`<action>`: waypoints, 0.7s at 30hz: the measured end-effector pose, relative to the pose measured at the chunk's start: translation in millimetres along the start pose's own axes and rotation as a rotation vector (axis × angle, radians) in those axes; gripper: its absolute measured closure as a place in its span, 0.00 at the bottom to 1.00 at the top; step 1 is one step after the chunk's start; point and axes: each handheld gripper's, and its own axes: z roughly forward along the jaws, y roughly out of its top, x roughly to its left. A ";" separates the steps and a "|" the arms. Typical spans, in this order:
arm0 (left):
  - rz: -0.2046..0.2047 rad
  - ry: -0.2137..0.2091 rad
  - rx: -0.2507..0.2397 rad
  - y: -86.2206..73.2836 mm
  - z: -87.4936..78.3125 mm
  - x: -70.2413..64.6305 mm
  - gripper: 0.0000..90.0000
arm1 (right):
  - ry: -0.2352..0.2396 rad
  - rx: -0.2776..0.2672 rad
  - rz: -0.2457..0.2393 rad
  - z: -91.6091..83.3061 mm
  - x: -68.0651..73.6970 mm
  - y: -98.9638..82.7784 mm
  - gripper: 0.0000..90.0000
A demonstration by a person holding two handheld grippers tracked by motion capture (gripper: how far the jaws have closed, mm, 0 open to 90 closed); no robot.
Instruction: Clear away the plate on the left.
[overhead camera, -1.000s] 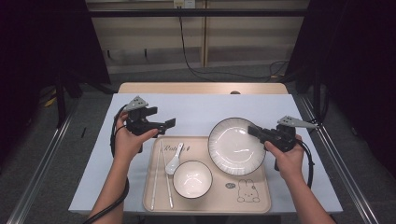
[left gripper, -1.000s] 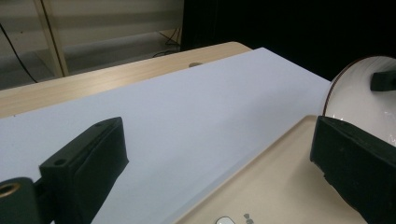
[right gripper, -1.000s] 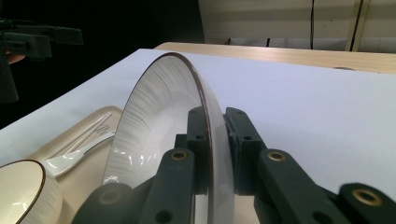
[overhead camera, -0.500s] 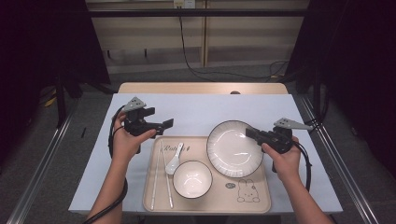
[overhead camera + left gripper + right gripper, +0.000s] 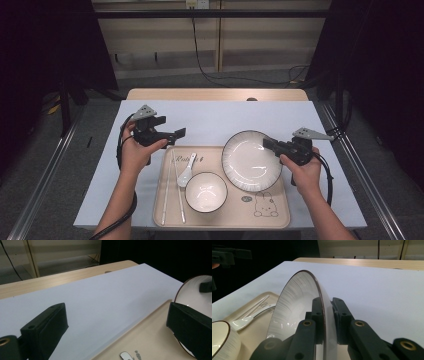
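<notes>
Tabletop: pale wood under a white sheet, dark room around it, cables trailing on the floor beyond the far edge.

Tray: beige, set at the near middle of the tabletop, a rabbit printed in its near right corner.

Plate: white with a dark rim, at the far right of the tray, its far edge reaching over the tray's far rim. In the right gripper view the plate stands steeply tilted, rim pinched from both sides.

Right gripper: we hold it at the plate's right edge, fingers closed tight on the rim.

Left gripper: we hold it above the sheet just past the tray's far left corner, fingers spread wide with nothing between them.

Bowl: white, dark rim, near middle of the tray, close beside the plate.

Spoon and chopsticks: at the tray's left.

Handling note, our judgement: the grip sits only on a thin, glossy rim, so the plate may pivot or slip. We should lift slowly, keep the wrist steady, and clear the bowl and the tray's rim before carrying it anywhere.
</notes>
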 end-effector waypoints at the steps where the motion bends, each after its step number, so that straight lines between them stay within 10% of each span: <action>1: -0.001 0.000 0.000 0.1 -0.1 0.0 0.04 | -0.001 -0.001 0.001 -0.1 0.1 -0.2 0.91; 21: -0.003 0.002 -0.012 0.7 -1.6 -0.8 0.04 | 0.020 0.023 0.010 3.1 -1.9 -5.9 0.90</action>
